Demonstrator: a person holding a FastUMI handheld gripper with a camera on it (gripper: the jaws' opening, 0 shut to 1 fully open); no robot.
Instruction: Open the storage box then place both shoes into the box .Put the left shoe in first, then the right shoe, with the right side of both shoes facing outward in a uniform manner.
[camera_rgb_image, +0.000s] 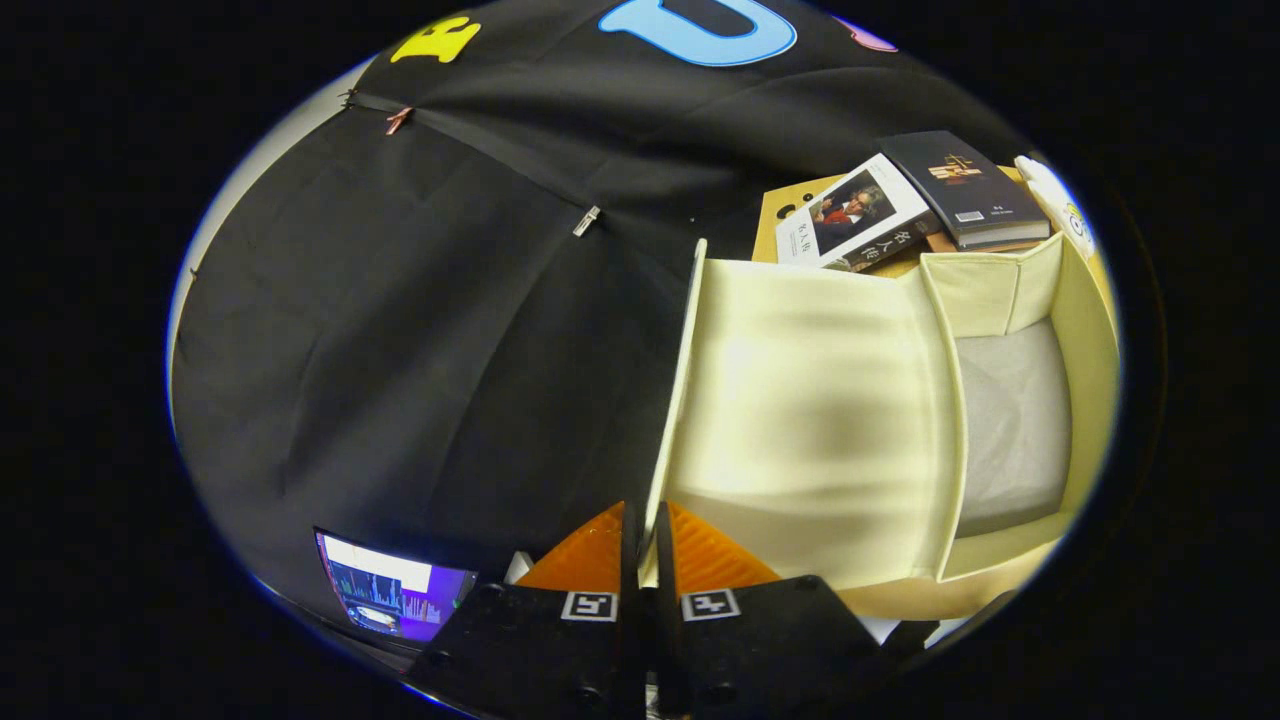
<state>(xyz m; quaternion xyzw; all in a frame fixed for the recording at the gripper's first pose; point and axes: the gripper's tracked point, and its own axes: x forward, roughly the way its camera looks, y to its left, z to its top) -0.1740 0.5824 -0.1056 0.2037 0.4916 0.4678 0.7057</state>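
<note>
The storage box (1010, 420) is a pale cream, fabric-walled container standing just ahead of and to the right of the gripper (645, 530), its lid (810, 440) swung up and open so that the broad, smooth inner face of the lid shows. The two fingers stand nearly together with the thin front edge of the lid running between them; they appear to pinch that edge, though the contact itself is hard to make out. Beyond the lid the box's interior shows a light grey lining with soft creases and straight, stiff side walls; its near corner is cut off from sight. Behind the box two books (905, 205) lie on a tan cardboard-like surface (785, 215), one with a white cover, one dark. Left of the fingers a lit screen (390, 595) is partly hidden.
</note>
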